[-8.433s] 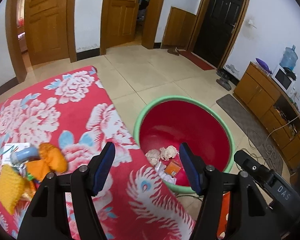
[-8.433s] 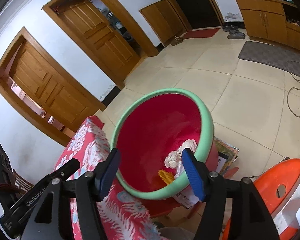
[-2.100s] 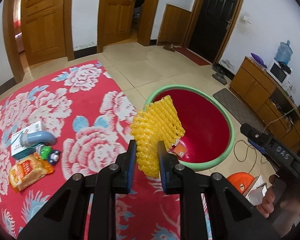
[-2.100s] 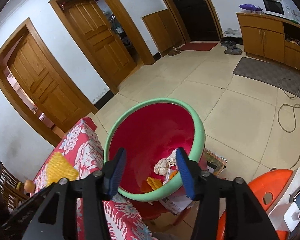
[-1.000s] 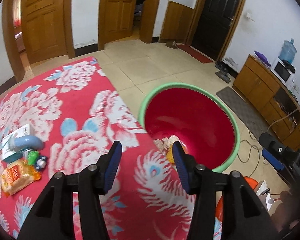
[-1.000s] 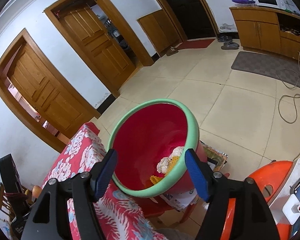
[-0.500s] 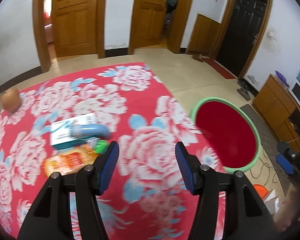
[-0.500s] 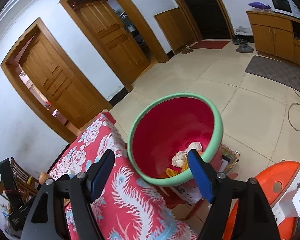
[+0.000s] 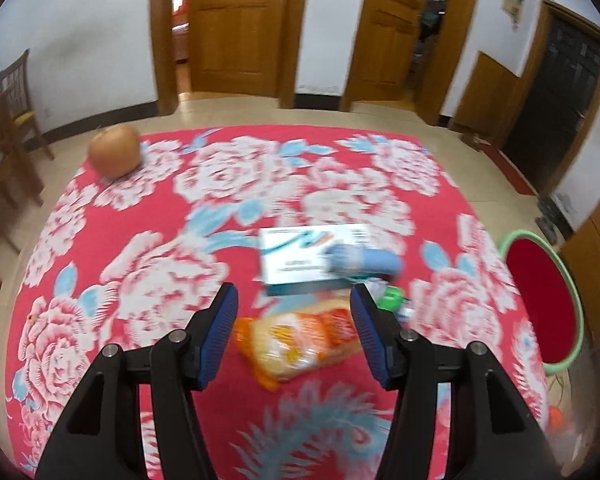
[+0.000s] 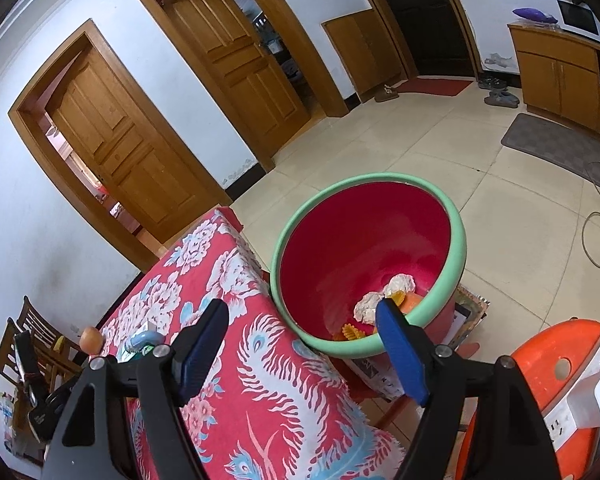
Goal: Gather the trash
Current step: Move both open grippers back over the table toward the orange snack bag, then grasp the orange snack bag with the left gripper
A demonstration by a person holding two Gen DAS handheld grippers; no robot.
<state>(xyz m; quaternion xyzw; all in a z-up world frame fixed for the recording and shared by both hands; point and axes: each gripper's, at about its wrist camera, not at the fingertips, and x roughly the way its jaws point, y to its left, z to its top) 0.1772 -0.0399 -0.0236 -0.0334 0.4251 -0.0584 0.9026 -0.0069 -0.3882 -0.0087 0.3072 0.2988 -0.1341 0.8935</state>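
Reaching for the next piece of trash, my left gripper (image 9: 294,330) hangs over the desk with its jaws spread and nothing between the pads. Just beyond them lies the crinkly orange-and-yellow snack packet (image 9: 300,344), flat on the red flowered tablecloth (image 9: 160,248). Past it sit a white-and-teal cardboard box (image 9: 296,260) with a pale blue tube (image 9: 364,262) lying on it, and a small green item, too blurred to name. My right gripper (image 10: 300,344) is also unclenched and empty, beside the red plastic tub with the green rim (image 10: 458,258), which holds crumpled scraps. Next, I judge, I should lower the left jaws astride the packet and close on it.
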